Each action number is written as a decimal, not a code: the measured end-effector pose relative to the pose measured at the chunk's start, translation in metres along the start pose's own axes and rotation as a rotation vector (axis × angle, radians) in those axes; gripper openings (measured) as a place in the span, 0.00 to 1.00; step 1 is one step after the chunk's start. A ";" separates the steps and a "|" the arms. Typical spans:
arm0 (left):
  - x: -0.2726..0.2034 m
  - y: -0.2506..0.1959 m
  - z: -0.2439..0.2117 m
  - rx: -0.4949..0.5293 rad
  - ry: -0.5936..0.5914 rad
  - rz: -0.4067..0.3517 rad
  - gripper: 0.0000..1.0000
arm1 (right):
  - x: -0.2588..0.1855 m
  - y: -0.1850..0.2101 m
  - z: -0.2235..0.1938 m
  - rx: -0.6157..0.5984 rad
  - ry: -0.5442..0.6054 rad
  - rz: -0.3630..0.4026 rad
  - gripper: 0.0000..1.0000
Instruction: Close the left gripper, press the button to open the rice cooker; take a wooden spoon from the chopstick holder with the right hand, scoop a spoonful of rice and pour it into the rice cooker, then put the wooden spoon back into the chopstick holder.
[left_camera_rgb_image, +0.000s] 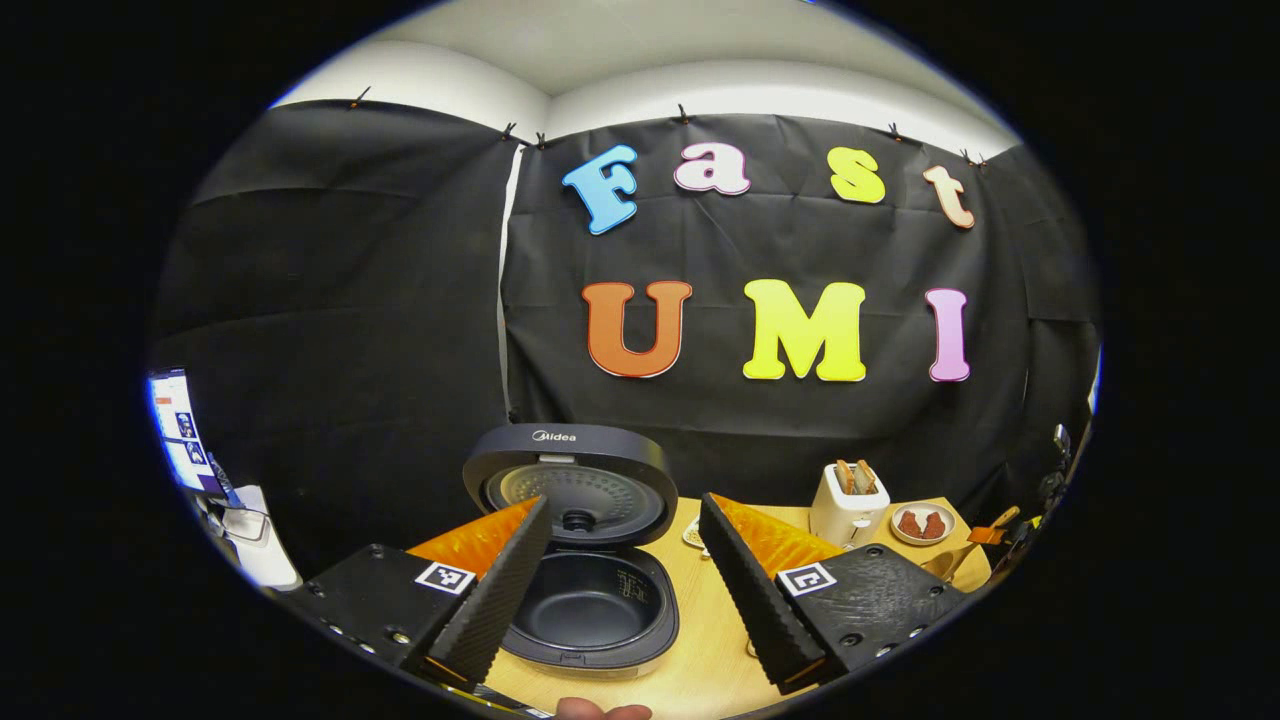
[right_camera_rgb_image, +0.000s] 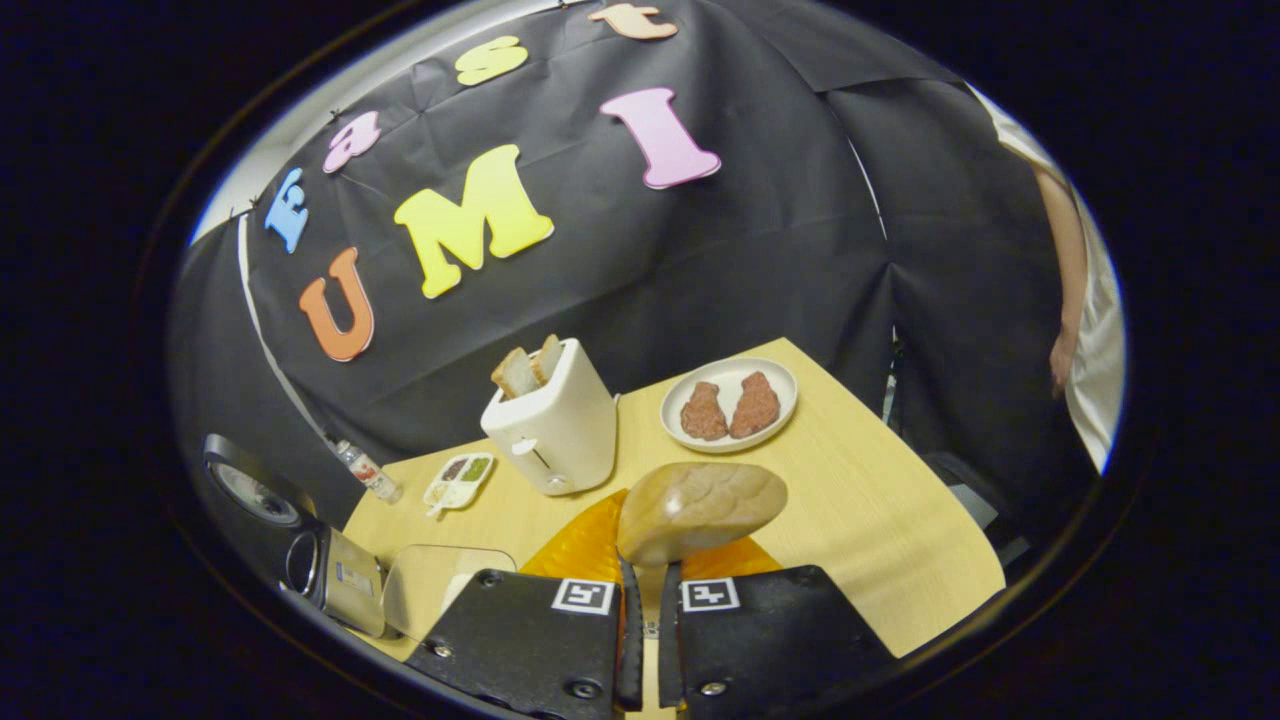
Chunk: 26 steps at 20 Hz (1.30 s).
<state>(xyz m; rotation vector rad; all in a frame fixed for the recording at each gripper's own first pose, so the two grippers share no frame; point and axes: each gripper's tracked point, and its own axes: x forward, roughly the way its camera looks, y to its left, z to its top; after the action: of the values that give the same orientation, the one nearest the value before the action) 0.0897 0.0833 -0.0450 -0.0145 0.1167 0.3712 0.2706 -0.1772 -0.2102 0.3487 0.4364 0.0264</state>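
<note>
The rice cooker (left_camera_rgb_image: 590, 600) stands open on the wooden table, its lid (left_camera_rgb_image: 570, 485) upright and the dark inner pot bare. My left gripper (left_camera_rgb_image: 624, 500) hangs open just above and in front of it, fingers spread wide with nothing between them. In the right gripper view, my right gripper (right_camera_rgb_image: 645, 570) is shut on the handle of the wooden spoon (right_camera_rgb_image: 700, 510), whose bowl sticks out over the table before the toaster. No rice is visible on the spoon. The cooker (right_camera_rgb_image: 300, 550) lies far to the left there. The spoon (left_camera_rgb_image: 945, 565) also appears at the far right of the left gripper view.
A white toaster (right_camera_rgb_image: 555, 430) with bread slices stands mid-table, with a plate (right_camera_rgb_image: 775, 385) holding two meat pieces to its right. A small sauce dish (right_camera_rgb_image: 458, 480), a bottle (right_camera_rgb_image: 368, 470) and a clear container (right_camera_rgb_image: 440, 590) sit toward the cooker. A person (right_camera_rgb_image: 1085, 330) stands at the right.
</note>
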 end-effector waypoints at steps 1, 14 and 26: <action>-0.001 0.002 0.001 0.000 -0.004 -0.004 0.95 | -0.004 0.012 0.010 -0.014 -0.008 0.012 0.11; 0.011 0.034 0.004 0.028 -0.031 -0.194 0.94 | -0.017 0.175 -0.042 -0.188 0.100 0.124 0.11; 0.021 0.069 -0.001 0.019 -0.036 -0.213 0.94 | 0.041 0.161 -0.117 -0.675 0.093 -0.131 0.11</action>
<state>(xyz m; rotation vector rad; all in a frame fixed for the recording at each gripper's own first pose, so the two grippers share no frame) 0.0841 0.1556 -0.0475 -0.0017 0.0816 0.1574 0.2665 0.0164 -0.2716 -0.3462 0.5144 0.0603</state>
